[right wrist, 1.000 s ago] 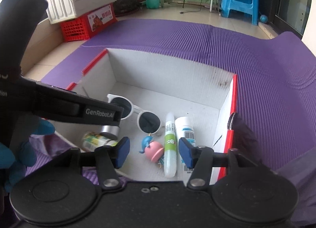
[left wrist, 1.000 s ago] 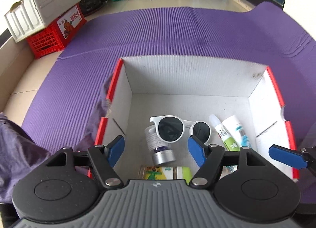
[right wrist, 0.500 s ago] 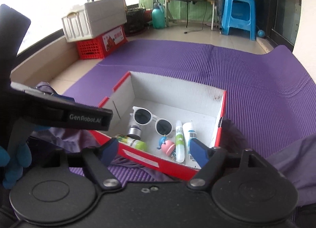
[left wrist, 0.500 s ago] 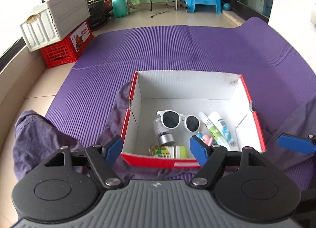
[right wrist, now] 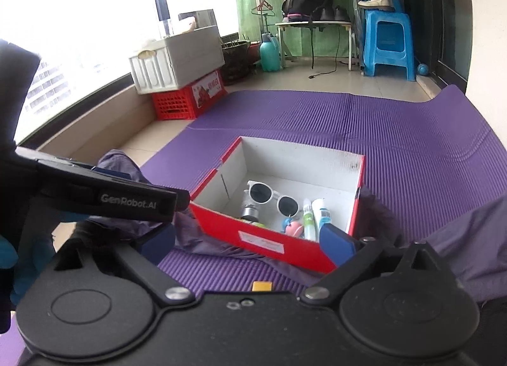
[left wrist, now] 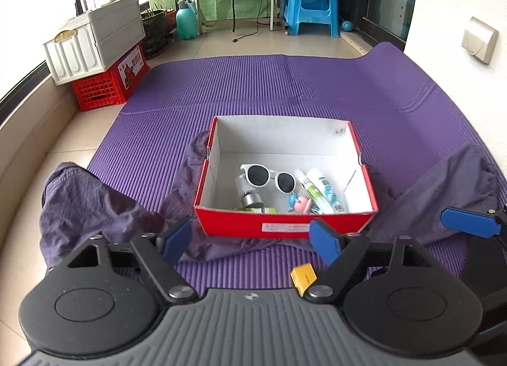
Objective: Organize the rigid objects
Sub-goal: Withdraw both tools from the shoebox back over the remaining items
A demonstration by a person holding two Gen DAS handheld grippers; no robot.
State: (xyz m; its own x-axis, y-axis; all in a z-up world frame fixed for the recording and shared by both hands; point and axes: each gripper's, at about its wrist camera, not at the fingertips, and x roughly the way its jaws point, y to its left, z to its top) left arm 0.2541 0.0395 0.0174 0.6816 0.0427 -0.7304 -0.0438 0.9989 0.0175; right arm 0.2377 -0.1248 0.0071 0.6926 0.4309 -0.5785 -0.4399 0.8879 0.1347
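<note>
A red box with a white inside (left wrist: 285, 226) (right wrist: 266, 240) sits on the purple mat. In it lie white sunglasses (left wrist: 267, 176) (right wrist: 272, 197), a small silver-capped bottle (left wrist: 248, 191), a green-labelled bottle, two tubes (left wrist: 320, 190) (right wrist: 313, 217) and a pink and blue toy (left wrist: 301, 202) (right wrist: 293, 227). My left gripper (left wrist: 250, 240) is open and empty, in front of the box. My right gripper (right wrist: 250, 244) is open and empty, also short of the box. A small yellow block (left wrist: 303, 275) (right wrist: 261, 286) lies on the mat near me.
Dark purple cloth (left wrist: 95, 204) lies bunched around the box on the left and right (left wrist: 450, 185). A red crate (left wrist: 107, 80) with a white bin on it stands far left. A blue stool (left wrist: 312, 1) and a low table stand at the back.
Both grippers have pulled back and up from over the box. The box now looks smaller and its red front shows. The yellow block has come into view.
</note>
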